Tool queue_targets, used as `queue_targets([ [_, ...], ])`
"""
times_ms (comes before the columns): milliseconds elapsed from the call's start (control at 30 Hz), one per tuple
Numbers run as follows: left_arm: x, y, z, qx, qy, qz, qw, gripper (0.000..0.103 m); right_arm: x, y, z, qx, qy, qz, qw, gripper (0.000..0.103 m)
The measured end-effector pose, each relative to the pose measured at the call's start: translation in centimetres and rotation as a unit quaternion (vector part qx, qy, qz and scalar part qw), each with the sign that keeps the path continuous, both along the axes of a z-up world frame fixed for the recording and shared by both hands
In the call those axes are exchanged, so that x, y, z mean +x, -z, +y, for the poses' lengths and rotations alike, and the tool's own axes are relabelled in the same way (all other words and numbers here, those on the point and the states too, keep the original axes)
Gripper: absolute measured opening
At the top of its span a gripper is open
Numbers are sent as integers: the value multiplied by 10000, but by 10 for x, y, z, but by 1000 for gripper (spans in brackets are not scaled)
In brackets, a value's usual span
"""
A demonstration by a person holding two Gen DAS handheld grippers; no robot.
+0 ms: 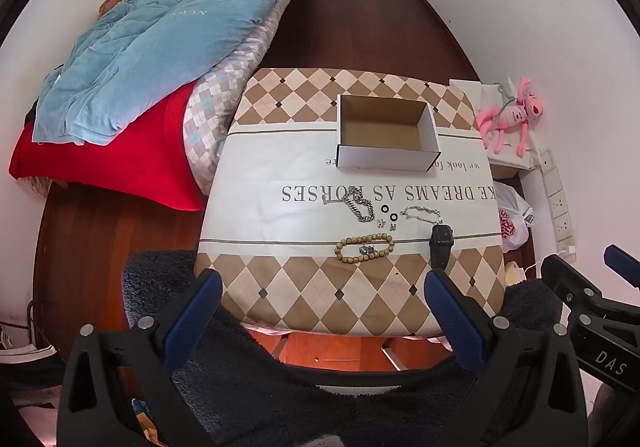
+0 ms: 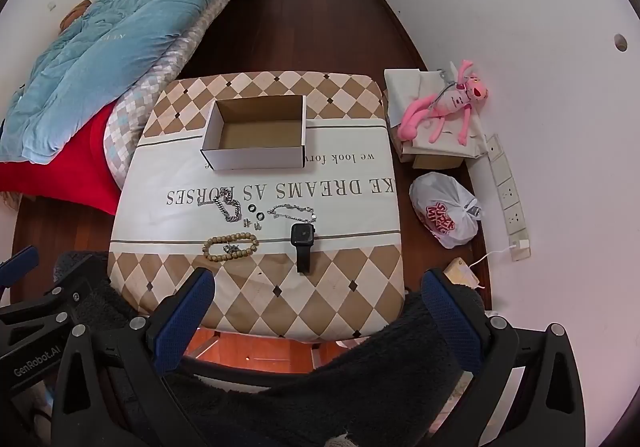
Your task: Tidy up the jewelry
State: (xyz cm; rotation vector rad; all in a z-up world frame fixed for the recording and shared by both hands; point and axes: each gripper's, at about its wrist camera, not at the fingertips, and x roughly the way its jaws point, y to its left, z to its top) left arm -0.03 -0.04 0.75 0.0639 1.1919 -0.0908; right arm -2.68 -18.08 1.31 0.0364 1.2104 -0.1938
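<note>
Both tongs, left [image 1: 320, 311] and right [image 2: 316, 307], stand apart, empty. Risk: the thin chain [image 2: 291, 211] beside the watch [image 2: 302, 243] may slip from wide pads before reaching the box [image 2: 256, 135].

The table [image 2: 168, 183] wears a smooth printed cloth, faintly creased. On it, the open box [image 2: 256, 163] is matt cardboard, white outside and raw brown within. The chain bracelet [image 2: 229, 207] is bright polished metal, the beaded bracelet [image 2: 230, 245] dull wooden-looking beads (tan, unvarnished). The watch [image 2: 302, 237] has a glossy dark face and matt strap. The floor [image 2: 280, 35] is glossy dark wood.
</note>
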Motion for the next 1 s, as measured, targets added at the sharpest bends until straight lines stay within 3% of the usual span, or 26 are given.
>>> queue_targets([
  [1000,4,-4,2,-57,0,-10,10000,103,0,-2,1,6,1,-29,10000,103],
])
